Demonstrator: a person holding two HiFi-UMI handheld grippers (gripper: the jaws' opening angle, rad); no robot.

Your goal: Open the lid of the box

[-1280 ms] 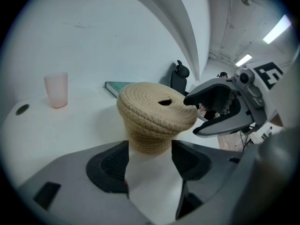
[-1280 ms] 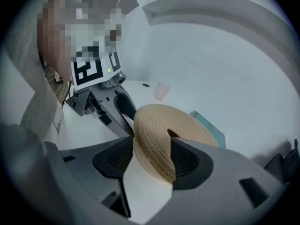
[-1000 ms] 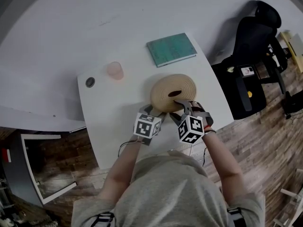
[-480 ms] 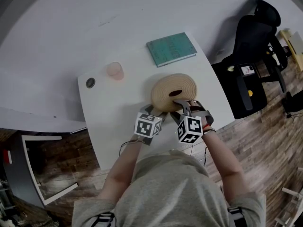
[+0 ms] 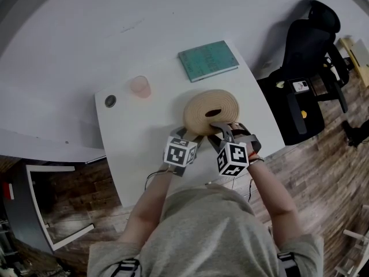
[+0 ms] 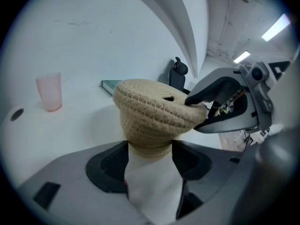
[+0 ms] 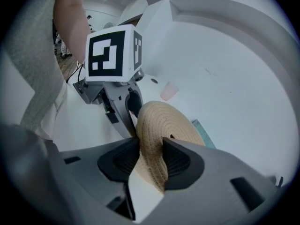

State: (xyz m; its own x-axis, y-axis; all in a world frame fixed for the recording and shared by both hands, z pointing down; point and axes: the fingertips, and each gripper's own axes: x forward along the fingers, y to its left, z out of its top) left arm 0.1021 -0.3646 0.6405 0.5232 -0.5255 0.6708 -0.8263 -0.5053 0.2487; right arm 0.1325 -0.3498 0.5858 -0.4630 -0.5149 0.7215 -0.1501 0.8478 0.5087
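A white table (image 5: 127, 154) stands on a wood floor, with a black office chair (image 5: 308, 51) off to its right. The woven box (image 5: 210, 111) sits toward the table's near right part, its coiled lid (image 6: 154, 107) still seated on top. The left gripper (image 6: 149, 156) has its jaws closed against the two sides of the box's lower body, steadying it from the near side. The right gripper (image 7: 151, 161) has just been closing its jaws and now pinches the lid's near rim between its pads, one above and one below. The main risk, as I judge it, is that this bite takes only the soft outer coil. The rope could flex and slide out of the pads as the lid is raised, dropping it back askew. If the lid fits tightly, the whole box may rise or tip, since the left grip sits low on a yielding wall. A jerk could also shove the box toward the pink cup (image 5: 140, 86) at far left or the green book (image 5: 208, 59) beyond.
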